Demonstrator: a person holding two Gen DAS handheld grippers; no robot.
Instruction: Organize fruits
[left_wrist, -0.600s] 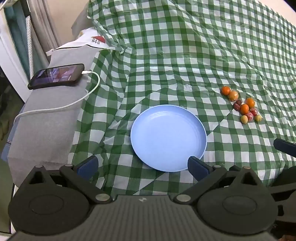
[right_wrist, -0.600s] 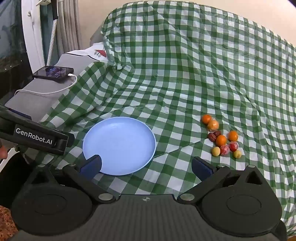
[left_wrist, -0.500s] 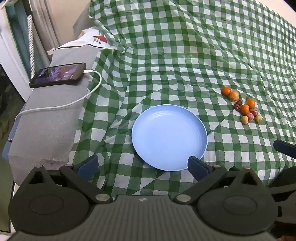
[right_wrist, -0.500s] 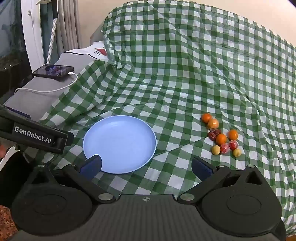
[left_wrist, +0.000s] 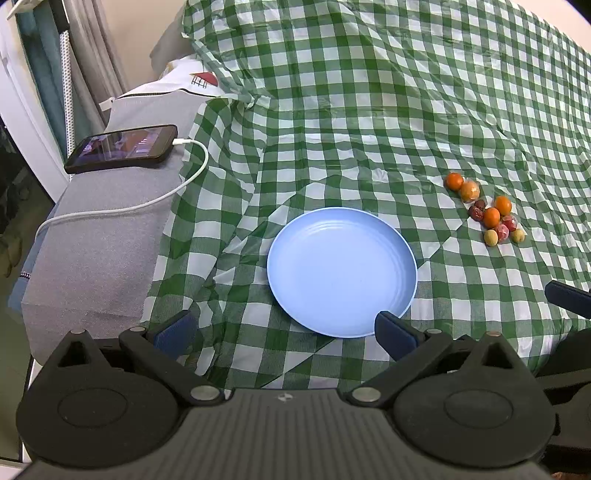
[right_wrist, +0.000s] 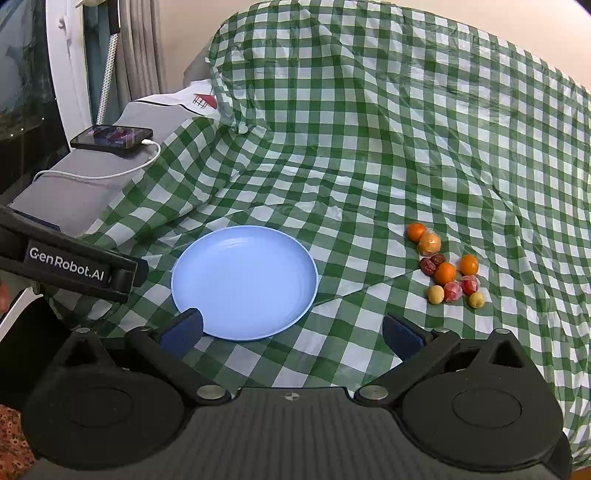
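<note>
Change: both views have shifted slightly since the earlier frames; plate and fruit lie as before.
Cloth: green checked cloth (left_wrist: 369, 110) covers the surface, rumpled.
Plate: blue plate (right_wrist: 243, 280) bare, central, likely the destination.
Fruit: fruit cluster (right_wrist: 447, 269) on the cloth, well right of the plate (oranges, dark dates, small yellow and wrapped red pieces).
Left gripper (left_wrist: 284, 328): jaws apart, empty, near the plate's front rim.
Right gripper (right_wrist: 291, 328): jaws apart, empty; fruit lies ahead to its right.
</note>
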